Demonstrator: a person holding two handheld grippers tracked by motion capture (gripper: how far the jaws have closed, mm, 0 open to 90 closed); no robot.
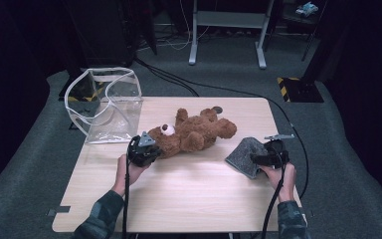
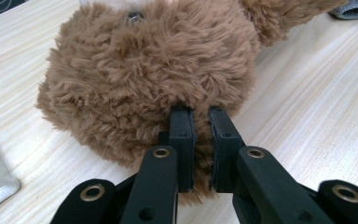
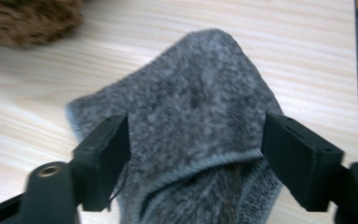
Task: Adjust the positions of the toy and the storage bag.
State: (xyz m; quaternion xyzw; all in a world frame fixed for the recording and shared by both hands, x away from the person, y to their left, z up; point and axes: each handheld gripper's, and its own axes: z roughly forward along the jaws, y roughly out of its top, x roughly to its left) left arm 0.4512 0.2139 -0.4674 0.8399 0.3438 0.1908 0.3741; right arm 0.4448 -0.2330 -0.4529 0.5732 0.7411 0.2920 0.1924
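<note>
Left gripper (image 1: 151, 149) is clamped on a pinch of fur at the head of the brown teddy bear (image 1: 191, 134); in the left gripper view the jaws are nearly together with plush (image 2: 154, 70) squeezed between the pads. Bear lies on its back mid-table, head toward the left hand, legs toward the far right.

Right gripper (image 1: 254, 159) stands wide open over the grey cloth (image 1: 246, 154), which is bunched near the table's right edge, just beside the bear's foot but not touching it. In the right gripper view the folded hem (image 3: 200, 163) sits between the jaws and neither pad presses on it. So: cloth not held.

Clear plastic zip bag (image 1: 107, 102) stands open at the far left corner of the wooden table (image 1: 189, 199), mouth up, near the bear's head.

My read: the bear looks bound for the bag, with the cloth either just set down or about to be grabbed.

Tips for doing it well:
- A fur pinch is a shallow hold. Bite deeper into the head or ear before lifting, or the bear may slip.
- If the right takes the cloth, close on the doubled hem, not a single layer.
- Bag is floppy. Use the free gripper to hold the rim open while the bear goes in head first.
- Keep the trailing cables off the bag.
</note>
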